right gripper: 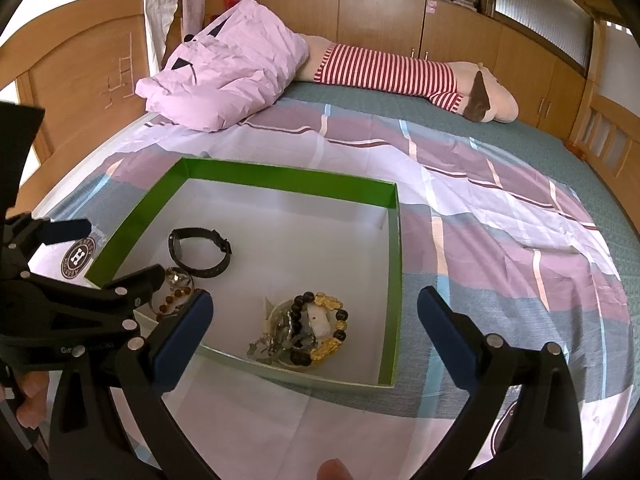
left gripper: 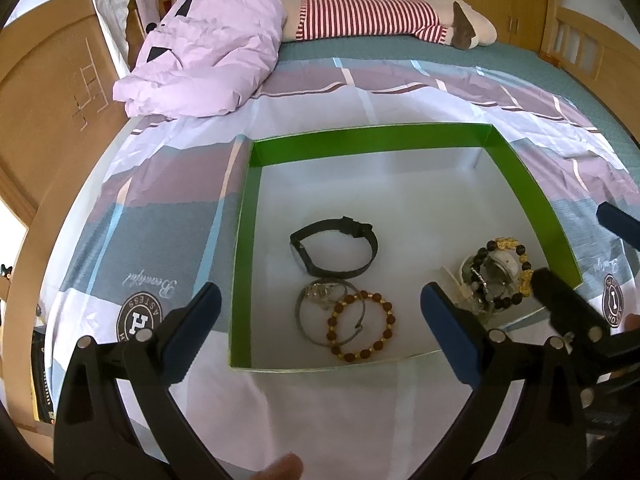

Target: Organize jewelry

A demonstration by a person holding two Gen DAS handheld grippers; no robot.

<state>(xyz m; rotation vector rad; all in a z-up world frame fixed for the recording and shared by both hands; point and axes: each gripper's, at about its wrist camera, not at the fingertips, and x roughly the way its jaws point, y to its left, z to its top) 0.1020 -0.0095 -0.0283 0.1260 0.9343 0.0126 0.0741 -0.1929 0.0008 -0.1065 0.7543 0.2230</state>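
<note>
Bed (left gripper: 400, 92), jewelry in box (left gripper: 360, 140), both grippers agape, above.

- Left gripper (left gripper: 320, 320): black plastic arms, silver round rivets at the joints.
- Right gripper (right gripper: 316, 320): same black frame.
- Fingers (left gripper: 448, 332): dark blue pads.

One green box (left gripper: 520, 168) is sitting on one bed (left gripper: 560, 76). Inside it, one black watch (left gripper: 334, 248), one silver bangle (left gripper: 304, 312) and one brown-and-gold bead bracelet (left gripper: 360, 326) are lying, along with one black-and-gold bead bracelet (left gripper: 506, 268) on a tangled heap too jumbled to count. One lilac quilt (left gripper: 208, 44) and one striped plush toy (left gripper: 376, 20) are resting behind. Two claws are showing: left (left gripper: 320, 332), right (right gripper: 316, 340).
</note>
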